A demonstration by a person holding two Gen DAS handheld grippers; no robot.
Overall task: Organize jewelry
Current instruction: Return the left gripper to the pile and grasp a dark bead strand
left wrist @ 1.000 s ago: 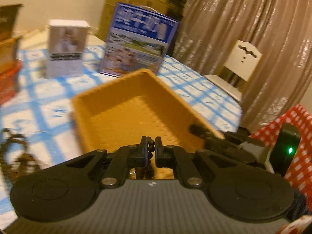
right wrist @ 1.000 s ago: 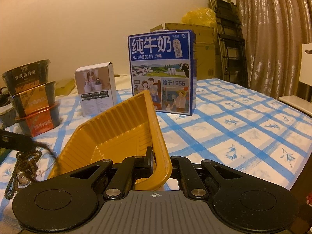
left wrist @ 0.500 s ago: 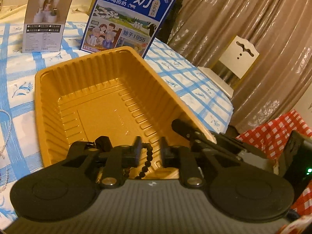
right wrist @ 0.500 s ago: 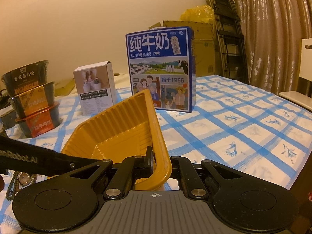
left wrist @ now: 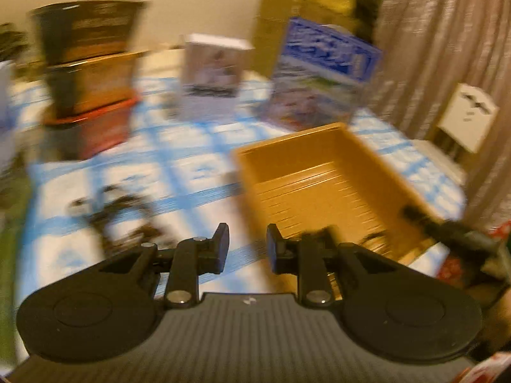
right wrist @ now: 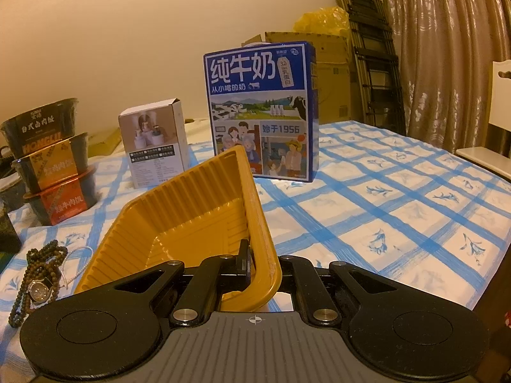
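The left gripper [left wrist: 247,245] has its jaws spread, having just been opening, and nothing sits between them; through the gap only the blue-and-white checked tablecloth [left wrist: 198,172] shows. That whole view is smeared with blur.

Just right of it, in the middle right of the frame, lies the ribbed orange plastic tray [left wrist: 322,172]. What can be made out of its floor looks bare, though the blur and the gripper hide the near end. At the tray's lower right corner a dark shape [left wrist: 447,226] reaches in; it is too blurred to tell apart.

The right gripper [right wrist: 255,261] is pressed together on the near rim of that tray [right wrist: 191,220], one pad inside the wall and the other outside it, and the tray stands tipped up on the cloth. The part of its inside that shows holds nothing.

At the lower left of the right wrist view, just beside the tray, a heap of jewelry rests on the cloth: a strand of dark brown beads [right wrist: 38,265], a round-faced wristwatch [right wrist: 40,290] lying in it, and a thin string of white pearls [right wrist: 78,265].

Farther back, from left to right, stand three stacked dark instant-meal bowls [right wrist: 51,159], a small white carton [right wrist: 153,146] with its top flap ajar, and a tall blue milk carton [right wrist: 260,111].
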